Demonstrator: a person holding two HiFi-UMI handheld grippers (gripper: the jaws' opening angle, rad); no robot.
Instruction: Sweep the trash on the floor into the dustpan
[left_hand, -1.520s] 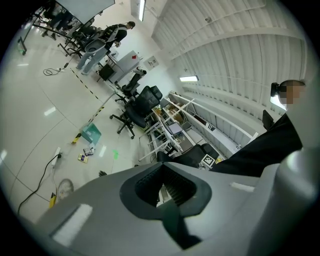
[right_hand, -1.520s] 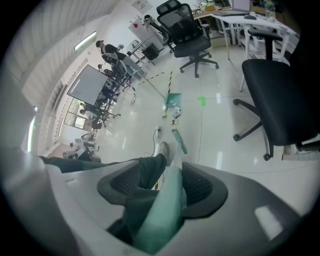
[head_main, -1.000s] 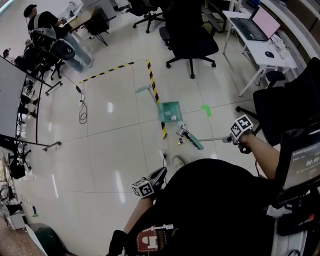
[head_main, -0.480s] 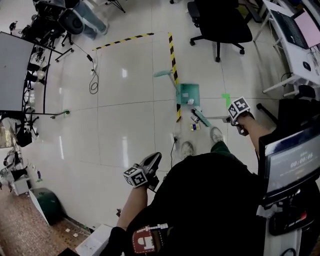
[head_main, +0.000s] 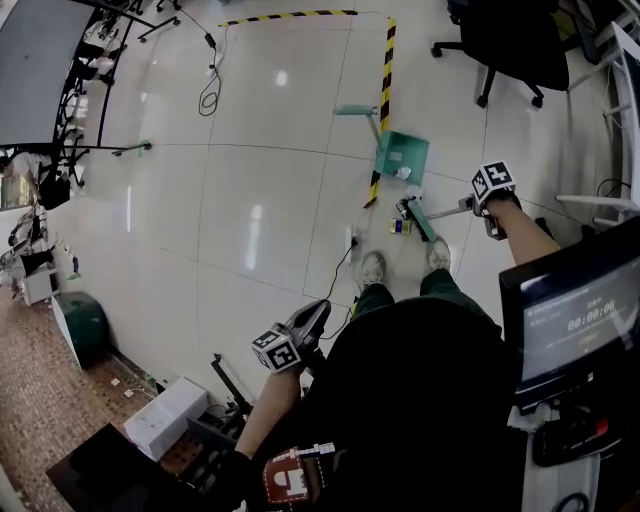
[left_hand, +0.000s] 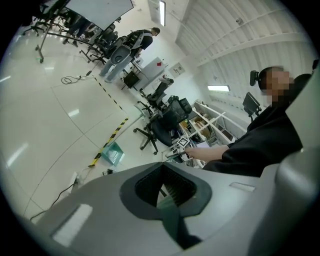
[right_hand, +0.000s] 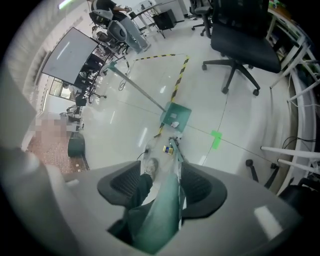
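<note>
A green dustpan (head_main: 403, 157) stands on the pale floor with its long handle (head_main: 355, 110) leaning to the left; a white scrap (head_main: 403, 172) lies at its mouth. A small yellow-and-blue piece of trash (head_main: 400, 226) lies just short of it, touching the green broom head (head_main: 415, 218). My right gripper (head_main: 468, 205) is shut on the broom handle (right_hand: 167, 200), which runs down to the broom head (right_hand: 176, 145) near the dustpan (right_hand: 176, 116). My left gripper (head_main: 312, 318) hangs by my waist, jaws together, nothing seen in it in the head view.
Yellow-black tape (head_main: 383, 80) runs past the dustpan's left side. A cable (head_main: 352, 250) and my shoes (head_main: 373, 268) lie just behind the trash. An office chair (head_main: 520, 40) stands at the far right, a screen (head_main: 570, 320) at my right, a box (head_main: 165, 415) behind left.
The head view has tipped further down and I stand closer to the dustpan. The broom head stays beside the trash at the dustpan's mouth. The left gripper keeps its place.
</note>
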